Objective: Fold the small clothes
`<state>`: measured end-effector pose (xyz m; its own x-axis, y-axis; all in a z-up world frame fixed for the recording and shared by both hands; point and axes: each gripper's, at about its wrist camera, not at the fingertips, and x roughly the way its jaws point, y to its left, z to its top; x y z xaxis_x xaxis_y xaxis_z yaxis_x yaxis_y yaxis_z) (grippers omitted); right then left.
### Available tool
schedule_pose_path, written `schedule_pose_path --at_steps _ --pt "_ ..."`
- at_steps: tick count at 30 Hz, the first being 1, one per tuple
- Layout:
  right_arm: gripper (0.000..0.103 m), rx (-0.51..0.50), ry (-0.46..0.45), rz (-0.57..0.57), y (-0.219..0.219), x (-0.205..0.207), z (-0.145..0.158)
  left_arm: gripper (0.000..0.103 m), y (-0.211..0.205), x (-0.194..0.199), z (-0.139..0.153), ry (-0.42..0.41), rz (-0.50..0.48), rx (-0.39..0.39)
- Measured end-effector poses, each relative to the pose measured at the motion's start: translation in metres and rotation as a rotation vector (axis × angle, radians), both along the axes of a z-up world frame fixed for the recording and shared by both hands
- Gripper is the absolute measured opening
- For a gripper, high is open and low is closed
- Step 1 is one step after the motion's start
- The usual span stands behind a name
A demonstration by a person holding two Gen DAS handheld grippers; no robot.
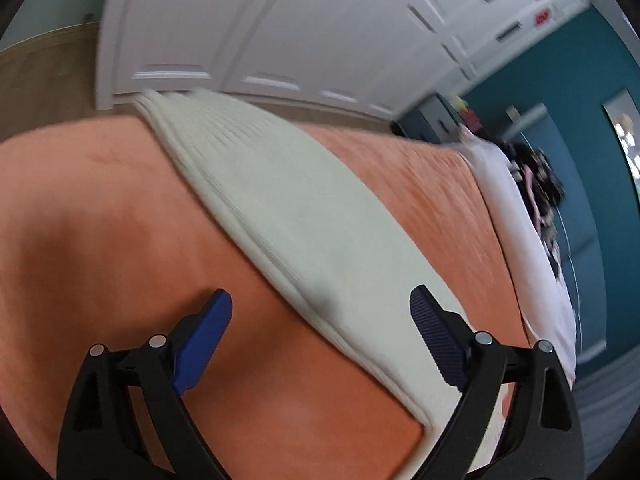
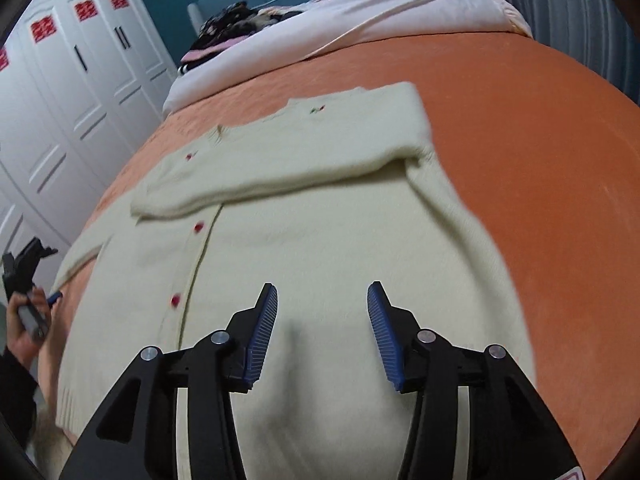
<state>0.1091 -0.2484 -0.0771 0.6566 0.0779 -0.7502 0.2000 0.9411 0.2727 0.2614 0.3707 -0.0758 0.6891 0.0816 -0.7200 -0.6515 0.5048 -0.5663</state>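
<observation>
On the orange bedspread [image 2: 520, 128], a soft cream knit cardigan [image 2: 320, 220], red-buttoned.

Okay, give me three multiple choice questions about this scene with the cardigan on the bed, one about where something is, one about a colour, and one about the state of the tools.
1. Where does the folded-over sleeve lie?
A. Across the chest of the cream cardigan
B. Hanging off the side of the bed
C. On the white wardrobe

2. What colour are the cardigan's buttons?
A. Blue
B. Red
C. Black

3. How does the right tool stand?
A. Shut on the hem
B. Shut on a sleeve
C. Open, holding nothing

Answers:
1 A: the sleeve lies crosswise over the upper front, on the orange bed cover.
2 B: the buttons along the placket show red.
3 C: its blue pads stand apart over the fabric with nothing between them; the left tool is open too.
</observation>
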Motion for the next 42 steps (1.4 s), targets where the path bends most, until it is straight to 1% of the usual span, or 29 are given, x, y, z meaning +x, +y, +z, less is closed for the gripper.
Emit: schedule_pose_path --at_steps 2,4,5,6,7,8,9,10,11,13,14,16,17,18,19,20,21,22,23,24,26,27,28,30,32,35,39,41,42 --pt "0.047 -0.007 0.036 0.047 0.023 -0.009 -0.004 0.088 0.042 -0.002 -0.005 0.005 0.094 -0.014" --pt "0.048 0.014 0.066 0.071 0.036 -0.018 -0.01 0.084 0.063 0.004 -0.008 0.001 0.137 -0.027" --pt "0.048 0.033 0.078 0.076 0.041 -0.021 -0.012 0.073 0.068 0.01 -0.007 0.016 0.15 -0.022" --pt "0.048 0.049 0.084 0.079 0.046 -0.034 -0.014 0.048 0.07 0.018 -0.005 0.023 0.145 -0.026" --pt "0.048 0.062 0.088 0.079 0.049 -0.035 -0.014 0.035 0.067 0.027 -0.003 0.022 0.125 -0.038" --pt "0.048 0.076 0.088 0.077 0.052 -0.033 -0.012 0.012 0.063 0.037 0.004 0.009 0.094 -0.045" --pt "0.048 0.083 0.084 0.078 0.055 -0.037 -0.01 0.011 0.055 0.044 0.02 -0.029 0.056 -0.036" --pt "0.048 0.087 0.078 0.079 0.056 -0.039 -0.007 0.011 0.051 0.046 0.038 -0.089 0.005 -0.003" --pt "0.048 0.086 0.069 0.08 0.057 -0.041 -0.005 0.01 0.029 0.055 0.065 -0.153 -0.071 0.046" --pt "0.049 0.08 0.053 0.08 0.058 -0.044 -0.001 0.01 -0.031 0.062 0.124 -0.275 -0.244 0.158" --pt "0.049 0.079 0.047 0.074 0.056 -0.043 0.001 0.01 -0.071 0.065 0.153 -0.344 -0.346 0.193" --pt "0.049 0.096 0.035 0.057 0.049 -0.045 0.002 0.01 -0.151 0.065 0.193 -0.458 -0.537 0.197" --pt "0.049 0.105 0.03 0.043 0.046 -0.044 0.003 0.011 -0.19 0.064 0.204 -0.494 -0.627 0.183" --pt "0.049 0.118 0.023 0.026 0.041 -0.044 0.004 0.011 -0.231 0.061 0.208 -0.512 -0.716 0.163" --pt "0.049 0.133 0.014 0.009 0.034 -0.045 0.005 0.012 -0.267 0.058 0.205 -0.507 -0.795 0.142" --pt "0.049 0.141 0.006 -0.006 0.029 -0.046 0.006 0.015 -0.305 0.056 0.194 -0.483 -0.875 0.122" --pt "0.05 0.146 -0.003 -0.021 0.023 -0.047 0.007 0.021 -0.341 0.052 0.176 -0.438 -0.943 0.114" --pt "0.051 0.145 -0.006 -0.032 0.016 -0.048 0.007 0.029 -0.371 0.048 0.154 -0.379 -0.993 0.107" --pt "0.052 0.141 -0.007 -0.045 0.01 -0.048 0.006 0.053 -0.394 0.042 0.128 -0.319 -1.027 0.091" --pt "0.052 0.14 -0.005 -0.051 0.004 -0.048 0.005 0.065 -0.408 0.034 0.101 -0.253 -1.037 0.075" --pt "0.052 0.136 -0.001 -0.064 -0.01 -0.048 0.006 0.065 -0.414 0.019 0.054 -0.16 -1.018 0.003" --pt "0.052 0.134 -0.006 -0.068 -0.016 -0.047 0.007 0.065 -0.407 0.011 0.034 -0.119 -0.978 -0.044" --pt "0.054 0.129 -0.013 -0.065 -0.02 -0.046 0.01 0.065 -0.396 0.004 0.019 -0.092 -0.934 -0.085" --pt "0.056 0.113 -0.03 -0.053 -0.029 -0.037 0.015 0.065 -0.364 -0.005 0.001 -0.054 -0.837 -0.147" --pt "0.057 0.117 -0.042 -0.035 -0.036 -0.019 0.017 0.066 -0.33 -0.016 -0.008 -0.044 -0.753 -0.145" --pt "0.057 0.124 -0.063 -0.034 -0.041 0.013 0.02 0.067 -0.283 -0.001 -0.007 -0.039 -0.651 -0.139" --pt "0.058 0.117 -0.068 -0.044 -0.045 0.069 0.019 0.072 -0.247 0.017 -0.007 -0.036 -0.57 -0.142" --pt "0.06 0.116 -0.046 -0.061 -0.049 0.095 0.01 0.072 -0.238 0.027 -0.011 -0.017 -0.552 -0.166" --pt "0.06 0.134 -0.024 -0.069 -0.053 0.11 0.002 0.072 -0.226 0.026 -0.014 -0.008 -0.533 -0.186"
